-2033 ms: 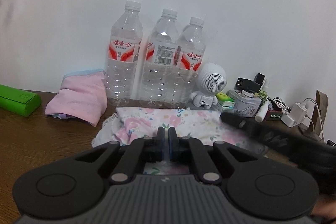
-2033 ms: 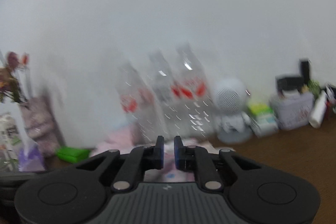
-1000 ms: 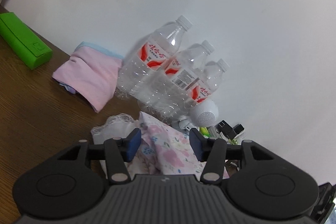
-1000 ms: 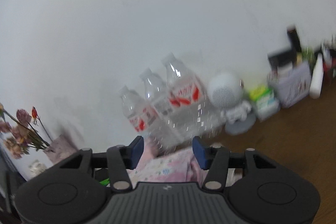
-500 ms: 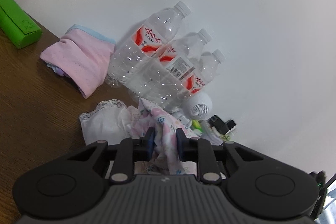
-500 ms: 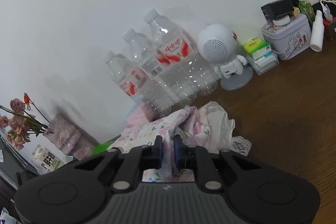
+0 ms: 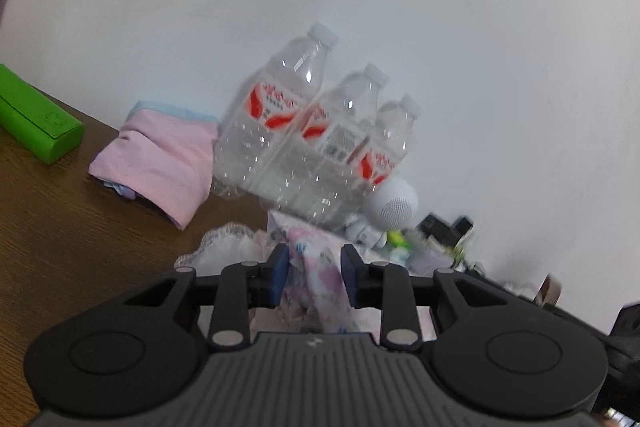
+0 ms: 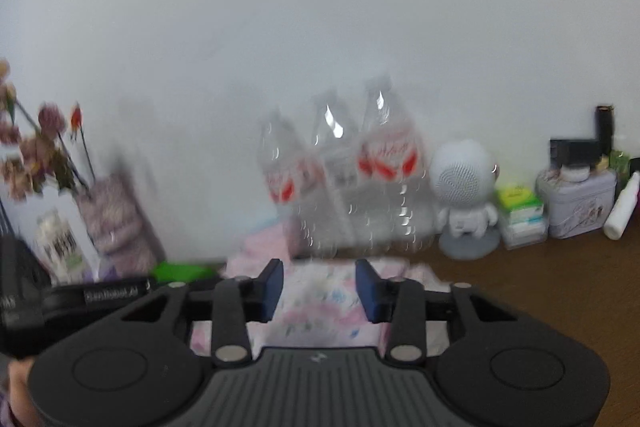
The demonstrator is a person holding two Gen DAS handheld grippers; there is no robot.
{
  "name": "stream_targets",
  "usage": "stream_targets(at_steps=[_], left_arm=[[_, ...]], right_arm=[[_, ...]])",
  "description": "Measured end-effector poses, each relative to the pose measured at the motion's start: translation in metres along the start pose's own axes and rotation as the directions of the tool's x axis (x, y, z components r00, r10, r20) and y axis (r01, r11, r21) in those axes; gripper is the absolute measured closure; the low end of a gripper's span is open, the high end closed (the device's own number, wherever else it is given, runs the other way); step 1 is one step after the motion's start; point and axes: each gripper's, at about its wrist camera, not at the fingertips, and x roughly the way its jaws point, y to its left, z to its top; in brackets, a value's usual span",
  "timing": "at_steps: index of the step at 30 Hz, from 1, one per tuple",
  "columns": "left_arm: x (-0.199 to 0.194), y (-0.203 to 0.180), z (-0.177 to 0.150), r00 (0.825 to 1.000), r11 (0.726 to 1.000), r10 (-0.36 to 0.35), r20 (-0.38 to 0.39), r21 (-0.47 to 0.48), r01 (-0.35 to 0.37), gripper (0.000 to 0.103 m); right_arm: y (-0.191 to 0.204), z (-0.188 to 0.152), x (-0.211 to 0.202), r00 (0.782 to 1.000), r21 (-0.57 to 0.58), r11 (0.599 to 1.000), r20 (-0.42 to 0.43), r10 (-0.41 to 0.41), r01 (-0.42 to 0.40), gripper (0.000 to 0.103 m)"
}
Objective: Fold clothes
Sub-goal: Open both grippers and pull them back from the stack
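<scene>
A floral pink-and-white garment (image 7: 320, 279) with a lace edge lies bunched on the brown table in front of the water bottles. My left gripper (image 7: 313, 277) is open, its jaws apart on either side of a raised fold of the cloth. My right gripper (image 8: 320, 287) is open over the same garment (image 8: 320, 301), which lies flat under it. A folded pink cloth (image 7: 160, 163) lies at the back left against the wall.
Three water bottles (image 7: 320, 147) stand at the wall, a white round speaker figure (image 8: 466, 199) beside them. A green case (image 7: 36, 125) lies far left. A tin, tissues and small bottles (image 8: 576, 203) crowd the right. Dried flowers (image 8: 36, 155) stand left.
Both grippers were shut on the floral garment half a second ago and have opened. The garment has dropped back onto the table. Both views are blurred by motion.
</scene>
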Motion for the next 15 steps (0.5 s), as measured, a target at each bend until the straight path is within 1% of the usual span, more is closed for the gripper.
stream_targets(at_steps=[1,2,3,4,5,6,7,8,9,10,11,13,15], left_arm=[[0.002,-0.001,-0.001,1.0,1.0,0.008,-0.009,0.005,-0.008,0.073],[0.003,-0.001,-0.001,1.0,1.0,0.013,-0.016,0.006,-0.013,0.072],[0.002,-0.002,0.0,1.0,1.0,0.019,-0.014,0.008,-0.019,0.067],[0.0,-0.003,0.002,0.999,0.999,0.037,-0.006,0.012,-0.037,0.063],[-0.007,-0.009,0.006,0.997,0.997,0.076,0.008,0.028,-0.076,0.057],[-0.014,-0.016,0.011,0.993,0.992,0.117,0.024,0.045,-0.118,0.048],[-0.025,-0.025,0.016,0.988,0.986,0.143,0.057,0.078,-0.147,0.043],[-0.039,-0.034,0.016,0.985,0.98,0.148,0.087,0.12,-0.157,0.028],[-0.053,-0.043,0.015,0.982,0.973,0.148,0.116,0.161,-0.166,0.02],[-0.066,-0.052,0.015,0.981,0.959,0.157,0.115,0.22,-0.179,0.02],[-0.078,-0.061,0.014,0.98,0.94,0.167,0.111,0.281,-0.192,0.02],[-0.106,-0.072,0.01,0.967,0.907,0.226,0.12,0.337,-0.253,0.02],[-0.143,-0.078,0.001,0.95,0.883,0.278,0.144,0.351,-0.312,0.016]], right_arm=[[0.003,-0.002,0.004,1.0,-0.014,1.0,-0.02,-0.009,0.008,0.07],[0.004,-0.004,0.007,0.999,-0.021,0.999,-0.034,-0.028,0.027,0.073],[0.007,-0.003,0.006,0.998,-0.031,0.999,-0.035,-0.043,0.042,0.074],[0.015,0.003,-0.006,0.999,-0.049,0.998,0.004,-0.045,0.045,0.073],[0.023,0.01,-0.017,0.998,-0.067,0.997,0.042,-0.046,0.049,0.072],[0.031,0.016,-0.029,0.996,-0.085,0.995,0.08,-0.047,0.054,0.072],[0.04,0.022,-0.042,0.991,-0.104,0.993,0.123,-0.045,0.058,0.063],[0.049,0.026,-0.059,0.983,-0.125,0.99,0.179,-0.036,0.059,0.049],[0.057,0.028,-0.074,0.974,-0.137,0.989,0.225,-0.031,0.063,0.042],[0.064,0.029,-0.085,0.969,-0.143,0.987,0.243,-0.034,0.07,0.036],[0.071,0.03,-0.094,0.971,-0.142,0.987,0.236,-0.04,0.076,0.035],[0.084,0.028,-0.109,0.975,-0.137,0.987,0.219,-0.047,0.079,0.035],[0.098,0.02,-0.128,0.98,-0.139,0.987,0.191,-0.05,0.077,0.031]])
